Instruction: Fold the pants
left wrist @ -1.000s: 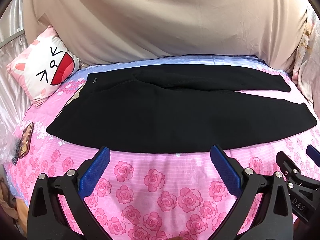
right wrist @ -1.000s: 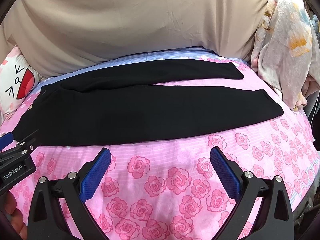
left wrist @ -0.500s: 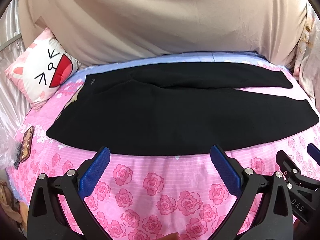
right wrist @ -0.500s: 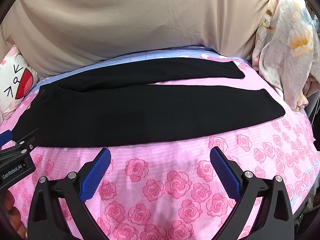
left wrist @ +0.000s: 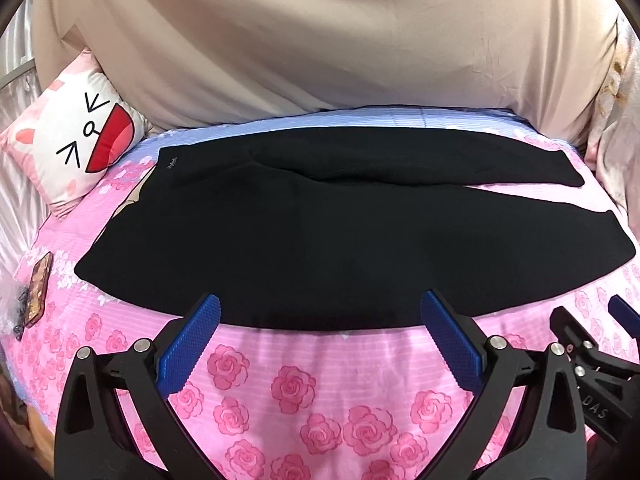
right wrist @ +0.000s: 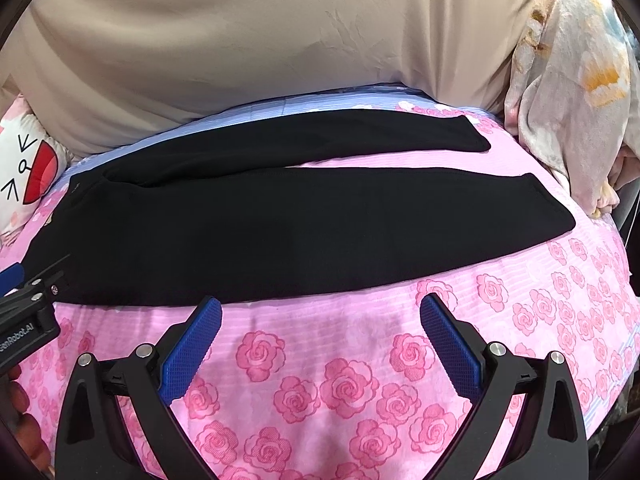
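Left gripper [left wrist: 320, 312] and right gripper [right wrist: 320, 312] hover level, fingers wide, just short of the pants [left wrist: 320, 240]

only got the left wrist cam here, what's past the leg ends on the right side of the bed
Observer: A pale floral blanket is heaped there, right of the pants cuffs; the right wrist view shows it whole.
Operator: is the right gripper open
Observer: Yes. The right gripper has its jaws spread wide over the pink rose sheet, holding nothing.
Operator: is it on the pants yet
Observer: No. Its blue fingertips sit just short of the near hem, with sheet showing between them.
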The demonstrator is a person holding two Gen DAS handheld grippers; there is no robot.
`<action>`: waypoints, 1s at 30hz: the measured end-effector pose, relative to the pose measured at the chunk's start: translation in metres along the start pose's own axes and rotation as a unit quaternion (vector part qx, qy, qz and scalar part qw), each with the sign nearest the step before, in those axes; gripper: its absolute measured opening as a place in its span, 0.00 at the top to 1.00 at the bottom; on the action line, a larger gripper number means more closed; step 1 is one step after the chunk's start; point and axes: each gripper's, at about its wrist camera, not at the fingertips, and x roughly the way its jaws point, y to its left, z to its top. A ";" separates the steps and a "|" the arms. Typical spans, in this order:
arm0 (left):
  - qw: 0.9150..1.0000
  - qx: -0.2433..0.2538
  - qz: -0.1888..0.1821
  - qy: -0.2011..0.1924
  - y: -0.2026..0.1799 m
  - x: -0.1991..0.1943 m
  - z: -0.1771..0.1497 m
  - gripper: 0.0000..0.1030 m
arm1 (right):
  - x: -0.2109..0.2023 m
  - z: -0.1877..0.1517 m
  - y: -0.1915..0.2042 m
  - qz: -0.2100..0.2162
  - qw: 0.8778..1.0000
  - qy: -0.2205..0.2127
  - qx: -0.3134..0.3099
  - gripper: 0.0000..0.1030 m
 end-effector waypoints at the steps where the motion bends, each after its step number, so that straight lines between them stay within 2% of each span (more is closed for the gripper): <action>1: 1.000 0.001 -0.001 0.000 0.000 0.001 0.000 0.05 | 0.001 0.000 0.000 -0.001 1.000 0.000 0.000 0.05; 5: 0.999 -0.007 0.020 -0.029 -0.001 -0.002 0.000 0.05 | 0.004 0.003 -0.002 -0.001 1.000 0.003 0.000 0.05; 8: 0.999 -0.014 0.025 -0.033 0.000 -0.002 0.002 0.05 | 0.007 0.004 -0.003 -0.001 1.000 0.003 0.002 0.05; 10: 0.999 -0.007 0.020 -0.026 -0.002 0.000 0.004 0.05 | 0.009 0.005 -0.003 -0.001 1.000 0.005 0.002 0.05; 13: 0.999 0.017 0.027 0.014 -0.008 0.012 0.007 0.05 | 0.012 0.006 -0.003 -0.002 1.000 0.007 0.002 0.05; 18: 0.999 0.012 0.017 0.026 -0.009 0.020 0.006 0.05 | 0.019 0.009 -0.006 -0.006 1.000 0.011 0.004 0.05; 30: 1.000 0.021 0.015 0.015 -0.022 0.034 0.015 0.05 | 0.034 0.019 -0.014 -0.010 1.000 0.018 0.007 0.05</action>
